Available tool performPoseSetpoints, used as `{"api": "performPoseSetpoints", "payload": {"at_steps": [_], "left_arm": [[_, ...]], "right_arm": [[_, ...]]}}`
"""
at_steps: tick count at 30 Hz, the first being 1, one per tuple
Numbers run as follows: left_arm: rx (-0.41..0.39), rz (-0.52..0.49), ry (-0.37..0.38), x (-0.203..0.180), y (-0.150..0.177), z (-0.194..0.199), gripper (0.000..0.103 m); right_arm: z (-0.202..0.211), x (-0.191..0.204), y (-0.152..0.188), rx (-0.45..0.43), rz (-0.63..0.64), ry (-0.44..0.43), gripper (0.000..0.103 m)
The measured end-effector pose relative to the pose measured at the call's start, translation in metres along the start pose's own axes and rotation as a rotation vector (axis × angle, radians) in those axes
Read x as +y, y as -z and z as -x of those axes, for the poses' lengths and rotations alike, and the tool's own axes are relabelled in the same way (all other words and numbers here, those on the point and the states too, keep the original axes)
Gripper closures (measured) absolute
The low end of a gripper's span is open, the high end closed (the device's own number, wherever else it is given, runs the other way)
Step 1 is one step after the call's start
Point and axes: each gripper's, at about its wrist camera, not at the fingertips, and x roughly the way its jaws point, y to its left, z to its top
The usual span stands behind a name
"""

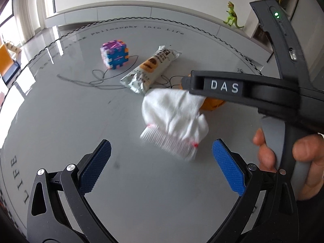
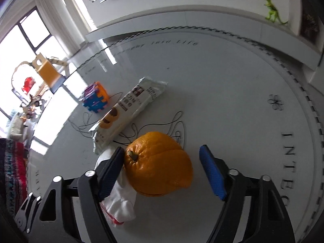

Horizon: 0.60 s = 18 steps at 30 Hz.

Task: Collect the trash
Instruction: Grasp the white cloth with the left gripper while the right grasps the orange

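Observation:
An orange (image 2: 160, 164) with a stem sits on the grey round table (image 2: 232, 93), between the fingers of my right gripper (image 2: 162, 150). The left pad (image 2: 111, 172) is at the fruit's side and the right pad (image 2: 212, 172) stands clear of it, so the gripper is open. A white sock (image 1: 174, 119) with a red-stitched cuff lies beside the orange, partly under that left finger (image 2: 121, 208). My left gripper (image 1: 162, 143) hovers open just short of the sock, with nothing between its pads. A silver snack wrapper (image 1: 149, 68) lies farther back.
A colourful foam puzzle cube (image 1: 114, 55) stands left of the wrapper. A hand (image 1: 307, 162) holds the right tool's dark body (image 1: 243, 89), which hides most of the orange in the left wrist view. A green toy dinosaur (image 1: 231, 16) stands on the shelf behind.

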Motion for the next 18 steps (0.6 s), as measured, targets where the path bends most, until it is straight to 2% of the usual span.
{"api": "performPoseSetpoints", "payload": {"at_steps": [3, 4, 6, 9, 12, 13, 14, 15, 16, 17, 18], "left_arm": [[0.014, -0.012, -0.008, -0.004, -0.008, -0.013, 0.006], [0.017, -0.013, -0.008, -0.005, -0.010, -0.017, 0.006], [0.024, -0.006, -0.014, -0.005, -0.014, -0.025, 0.006], [0.039, 0.020, -0.016, -0.003, -0.015, -0.033, 0.006], [0.004, 0.023, -0.044, -0.006, -0.014, -0.033, 0.006], [-0.004, 0.024, -0.058, -0.006, -0.013, -0.032, 0.009], [-0.007, 0.023, -0.072, -0.007, -0.013, -0.033, 0.019], [-0.008, 0.023, -0.072, -0.007, -0.013, -0.033, 0.022], [-0.015, 0.022, -0.076, -0.008, -0.013, -0.032, 0.031], [-0.018, 0.020, -0.060, -0.009, -0.013, -0.031, 0.042], [-0.018, 0.020, -0.050, -0.011, -0.015, -0.029, 0.046]], "right_arm": [[0.006, -0.001, 0.000, -0.025, -0.010, 0.022, 0.047], [0.010, -0.001, 0.001, -0.055, 0.000, 0.070, 0.047], [0.015, -0.002, 0.001, -0.086, 0.007, 0.108, 0.048], [0.018, -0.008, 0.002, -0.091, -0.004, 0.107, 0.048], [0.018, -0.009, 0.004, -0.089, -0.005, 0.116, 0.047], [0.016, -0.010, 0.004, -0.086, -0.005, 0.118, 0.047], [0.016, -0.011, 0.005, -0.083, -0.006, 0.119, 0.047], [0.014, -0.012, 0.005, -0.080, -0.007, 0.118, 0.047], [0.013, -0.011, 0.007, -0.079, -0.007, 0.119, 0.047], [0.010, -0.010, 0.006, -0.081, -0.004, 0.122, 0.047], [0.011, -0.010, 0.006, -0.083, 0.001, 0.127, 0.047]]}}
